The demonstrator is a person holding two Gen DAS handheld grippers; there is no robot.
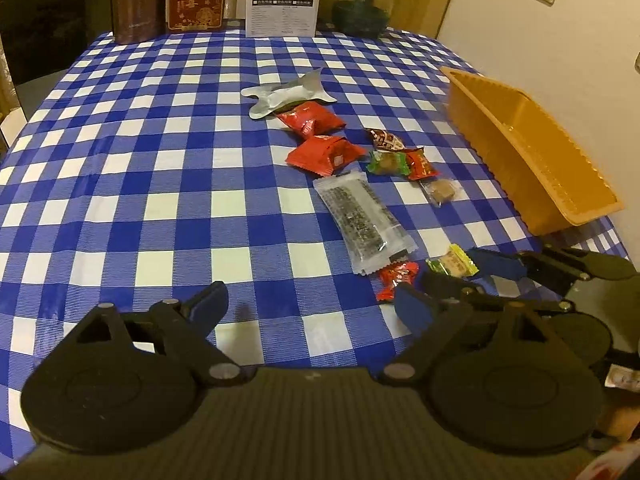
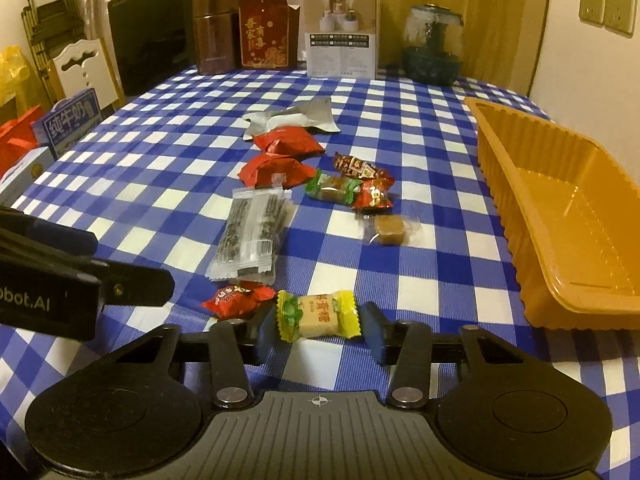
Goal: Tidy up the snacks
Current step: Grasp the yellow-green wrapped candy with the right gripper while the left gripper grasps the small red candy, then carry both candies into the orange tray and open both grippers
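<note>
The right gripper (image 2: 318, 334) is seen lowest in the right wrist view, its two blue-padded fingers (image 2: 264, 334) set at either end of a yellow-wrapped candy (image 2: 316, 315). The pads lie at the twisted wrapper ends, and a firm press on the candy cannot be told. No earlier picture is given for comparison. The candy lies on the blue-and-white checked tablecloth (image 2: 420, 248), at the near end of the scattered snacks.

The left gripper (image 1: 310, 306) is held wide open above the cloth, with nothing between its fingers.

Taking the orange tray (image 2: 560, 216) as landmark: the yellow candy is found to the left of its near corner, well apart from it. A red candy (image 2: 236, 300) is seen just beside the yellow one, on the side away from the tray. Beyond these, a clear packet of dark bars (image 2: 252, 236) is laid farther from the tray, and a brown cube sweet in clear wrap (image 2: 388, 230) is placed between that packet and the tray. Farther still, a green-ended sweet (image 2: 332, 190), a small red sweet (image 2: 374, 196) and a brown patterned sweet (image 2: 356, 166) are clustered, with two red pouches (image 2: 280, 156) to their left and a silver pouch (image 2: 296, 118) behind those. The tray itself is empty.

At the far table edge, a brown canister (image 2: 212, 34), a red box (image 2: 266, 34), a white box (image 2: 342, 34) and a glass jar (image 2: 434, 46) are lined up.
</note>
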